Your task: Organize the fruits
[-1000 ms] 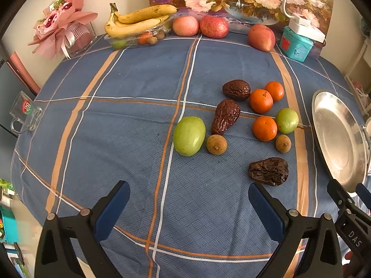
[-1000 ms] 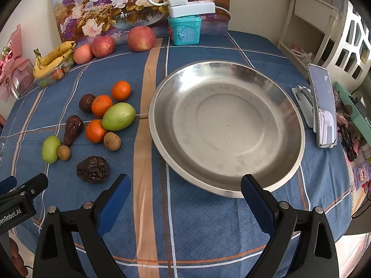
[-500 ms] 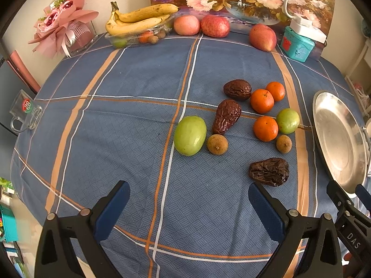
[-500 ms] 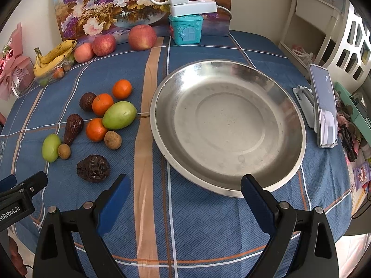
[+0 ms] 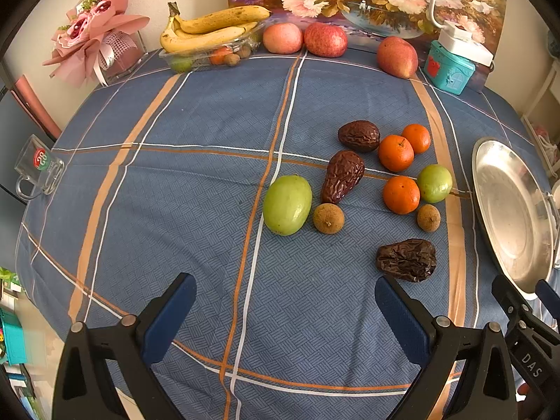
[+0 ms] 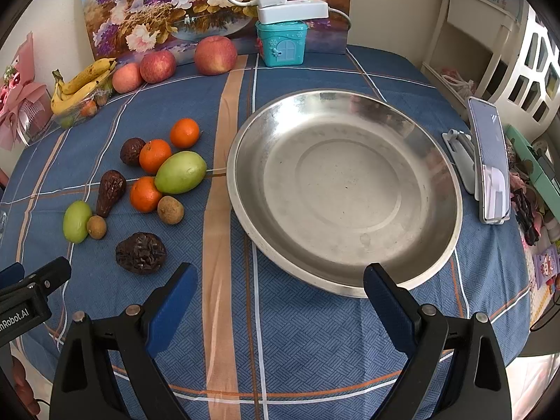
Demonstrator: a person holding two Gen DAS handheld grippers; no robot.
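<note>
Loose fruit lies on the blue plaid tablecloth: a big green fruit [image 5: 287, 204], a smaller green one [image 5: 434, 183], three oranges [image 5: 400, 194], wrinkled dark fruits [image 5: 406, 259] and brown longans [image 5: 328, 218]. An empty steel plate [image 6: 344, 189] sits to their right. My left gripper [image 5: 283, 311] hovers open over bare cloth in front of the fruit, holding nothing. My right gripper [image 6: 280, 297] is open at the plate's near rim, also holding nothing. The nearest wrinkled dark fruit [image 6: 140, 252] lies just left of its left finger.
Along the back wall stand a banana tray [image 5: 206, 35], three apples [image 5: 325, 39], a teal box [image 5: 449, 70] and a painting. A pink bouquet [image 5: 94, 35] and a glass mug [image 5: 40, 171] sit at left. A phone on a stand [image 6: 488, 161] is right of the plate.
Both views have shifted only very slightly; the fruit and plate lie where they were and both grippers stay open.
</note>
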